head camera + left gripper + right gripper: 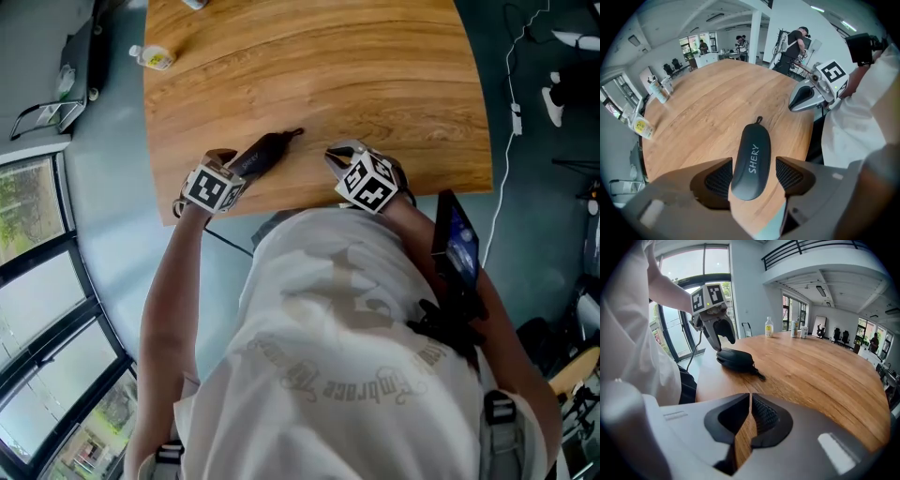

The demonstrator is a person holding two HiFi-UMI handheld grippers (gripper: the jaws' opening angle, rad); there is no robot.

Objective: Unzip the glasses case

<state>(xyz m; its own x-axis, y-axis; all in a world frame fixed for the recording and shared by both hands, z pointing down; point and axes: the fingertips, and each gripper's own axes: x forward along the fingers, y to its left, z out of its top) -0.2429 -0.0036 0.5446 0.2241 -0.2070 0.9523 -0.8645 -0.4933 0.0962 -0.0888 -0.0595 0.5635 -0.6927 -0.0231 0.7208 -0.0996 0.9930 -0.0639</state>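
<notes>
While closed black oval glasses case [751,159] lies near the wooden table [708,93] edge, left gripper [754,165] jaws straddle it open, right gripper [750,399] jaws closed, empty: steadying stage; next, probably clamp case, pinch zip pull [759,120].

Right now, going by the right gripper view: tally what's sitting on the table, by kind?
glasses case: 1
bottle with a yellow label: 1
small containers past the bottle, too far off to identify: 2
Total: 4
</notes>
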